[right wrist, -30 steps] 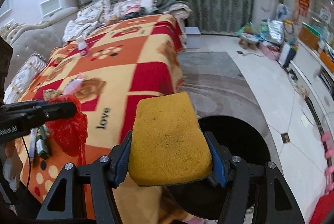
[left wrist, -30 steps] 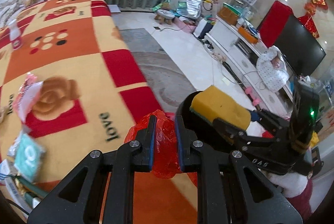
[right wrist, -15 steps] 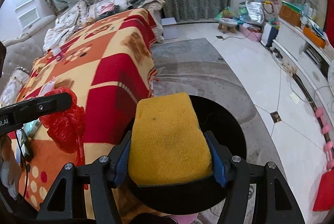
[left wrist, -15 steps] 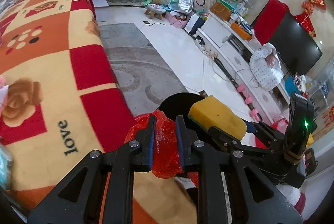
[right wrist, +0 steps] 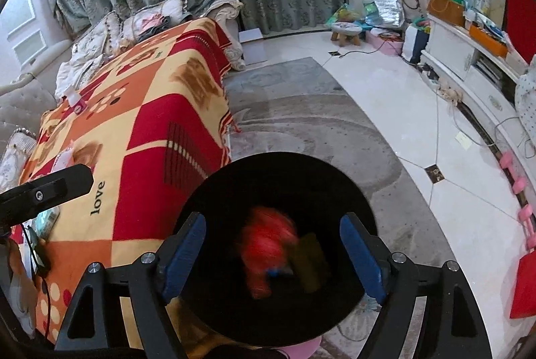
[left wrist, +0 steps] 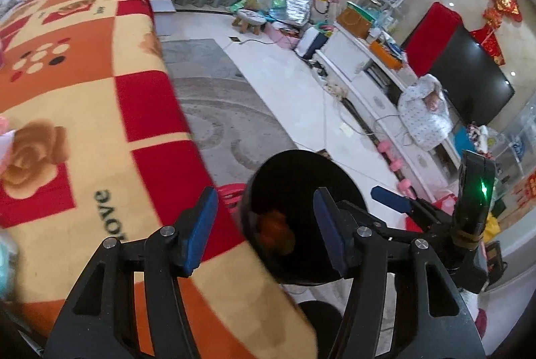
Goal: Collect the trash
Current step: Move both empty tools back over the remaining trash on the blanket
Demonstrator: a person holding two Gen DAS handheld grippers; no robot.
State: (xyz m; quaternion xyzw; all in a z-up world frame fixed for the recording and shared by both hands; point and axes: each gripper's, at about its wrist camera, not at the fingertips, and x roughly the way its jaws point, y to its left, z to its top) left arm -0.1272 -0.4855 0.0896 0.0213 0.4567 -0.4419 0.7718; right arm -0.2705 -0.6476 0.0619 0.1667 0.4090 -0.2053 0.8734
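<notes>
both grippers, left (left wrist: 264, 231) and right (right wrist: 271, 255), just spread their jaws with nothing between, red bag (right wrist: 268, 245) and sponge (right wrist: 310, 262) blurry inside the black bin (right wrist: 284, 178) at 6 o'clock.

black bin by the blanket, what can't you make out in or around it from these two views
- Red bag, right wrist view: motion-blurred inside the black bin; shape unclear.
- Yellow sponge, right wrist view: dim and blurred.
- Bin contents, left wrist view: only an orange-red smear; sponge indistinguishable.
- Bin's base: cut off behind the right gripper.
</notes>
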